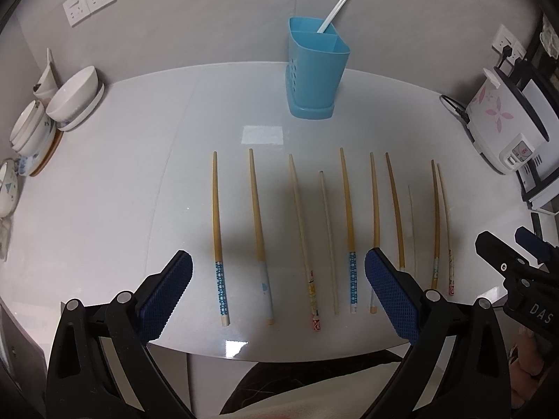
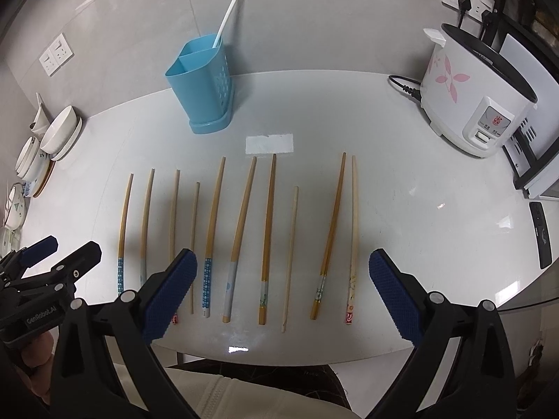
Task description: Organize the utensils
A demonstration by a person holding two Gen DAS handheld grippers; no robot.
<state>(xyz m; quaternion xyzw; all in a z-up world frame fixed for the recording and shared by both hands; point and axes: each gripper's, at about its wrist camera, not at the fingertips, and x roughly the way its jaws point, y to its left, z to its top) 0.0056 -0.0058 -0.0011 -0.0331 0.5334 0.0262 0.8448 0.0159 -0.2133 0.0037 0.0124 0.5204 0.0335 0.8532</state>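
Several wooden chopsticks lie side by side in a row on the white table, their patterned ends toward me. A blue two-compartment holder stands behind them with a white pair of chopsticks leaning in its back compartment. My left gripper hovers open over the near ends of the row's left and middle sticks, holding nothing. My right gripper is open too, above the near ends of the right-hand sticks. Each gripper shows at the edge of the other's view.
Stacked white bowls and plates crowd the table's far left. A white rice cooker with pink flowers stands at the right, its cord behind it. A dark remote lies at the right edge. The table's front edge runs just under the grippers.
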